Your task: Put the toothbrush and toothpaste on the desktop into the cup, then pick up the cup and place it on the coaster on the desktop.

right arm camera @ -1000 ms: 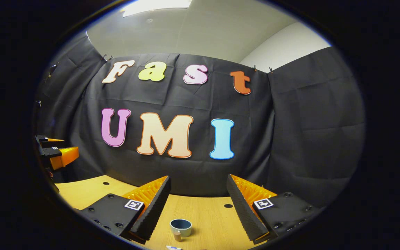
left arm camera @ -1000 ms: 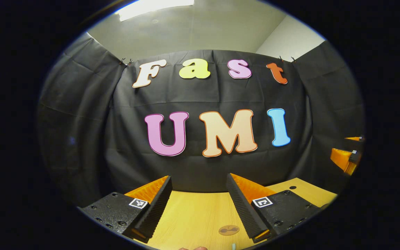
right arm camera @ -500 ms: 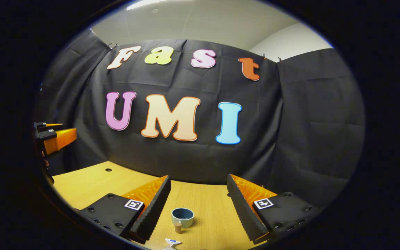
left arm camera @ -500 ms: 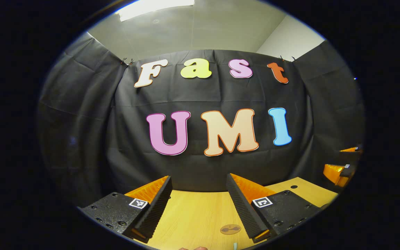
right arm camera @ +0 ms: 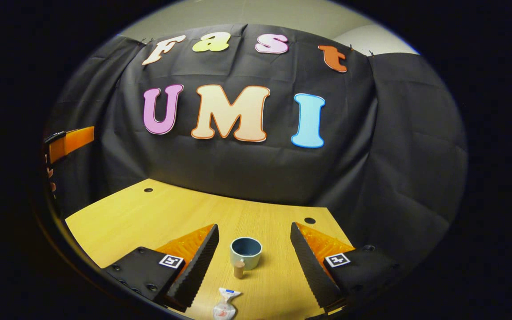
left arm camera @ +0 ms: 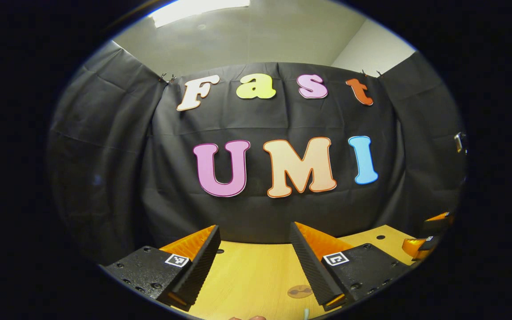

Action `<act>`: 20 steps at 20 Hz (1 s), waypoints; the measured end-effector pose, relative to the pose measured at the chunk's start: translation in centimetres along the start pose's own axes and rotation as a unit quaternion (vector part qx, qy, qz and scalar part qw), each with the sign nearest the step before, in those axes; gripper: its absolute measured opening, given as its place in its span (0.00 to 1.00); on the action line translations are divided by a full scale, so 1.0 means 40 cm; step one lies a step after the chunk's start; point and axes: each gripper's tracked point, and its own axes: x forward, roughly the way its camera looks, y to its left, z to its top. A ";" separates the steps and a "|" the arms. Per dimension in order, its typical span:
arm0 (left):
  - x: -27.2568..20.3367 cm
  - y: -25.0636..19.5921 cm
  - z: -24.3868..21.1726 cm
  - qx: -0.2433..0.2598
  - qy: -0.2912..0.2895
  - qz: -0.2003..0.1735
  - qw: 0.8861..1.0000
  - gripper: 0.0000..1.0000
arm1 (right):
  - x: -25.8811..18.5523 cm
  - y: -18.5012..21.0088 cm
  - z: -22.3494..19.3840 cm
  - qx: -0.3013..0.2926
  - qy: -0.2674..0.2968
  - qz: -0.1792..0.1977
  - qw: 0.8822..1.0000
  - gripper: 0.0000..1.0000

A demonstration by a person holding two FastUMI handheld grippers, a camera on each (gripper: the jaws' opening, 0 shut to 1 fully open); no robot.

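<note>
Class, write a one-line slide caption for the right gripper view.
Open right gripper faces a blue-green ceramic cup and small white toothpaste tube on the wooden desktop.

In the right gripper view the right gripper (right arm camera: 254,262) hangs with its jaws spread wide over the desktop (right arm camera: 149,213). Between and ahead of its fingers stand the cup (right arm camera: 246,252) and, nearer, the toothpaste (right arm camera: 225,306); bare wood lies to either side. The left gripper (left arm camera: 254,262), jaws likewise wide, has open desktop ahead, with the coaster (left arm camera: 299,291) lying flat beside its right finger.
</note>
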 end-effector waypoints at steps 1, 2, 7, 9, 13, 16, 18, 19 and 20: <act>0.000 0.003 -0.001 0.000 0.002 0.001 1.000 0.94 | 0.005 0.004 -0.019 0.001 0.011 0.002 1.000 0.99; -0.002 0.006 -0.005 0.000 0.003 0.002 1.000 0.94 | 0.009 0.010 -0.042 0.002 0.023 0.004 1.000 0.99; -0.005 0.016 -0.012 0.005 0.008 0.006 1.000 0.94 | 0.026 0.030 -0.159 0.038 0.090 0.023 0.995 0.99; -0.007 0.020 -0.016 0.004 0.012 0.008 1.000 0.94 | 0.031 0.036 -0.222 0.045 0.128 0.027 0.990 1.00; -0.010 0.028 -0.032 0.001 0.021 0.013 1.000 0.94 | 0.029 0.056 -0.349 0.026 0.209 0.042 0.977 1.00; -0.020 0.040 -0.041 0.004 0.027 0.020 0.999 0.93 | 0.021 0.078 -0.440 0.010 0.265 0.055 0.963 1.00; -0.021 0.049 -0.049 0.005 0.032 0.026 0.999 0.93 | 0.020 0.095 -0.483 0.014 0.296 0.064 0.953 1.00; -0.023 0.056 -0.055 0.006 0.036 0.030 0.999 0.93 | 0.022 0.101 -0.496 0.016 0.306 0.067 0.950 1.00; -0.026 0.061 -0.060 0.006 0.039 0.033 0.999 0.93 | 0.022 0.104 -0.511 0.017 0.317 0.069 0.946 1.00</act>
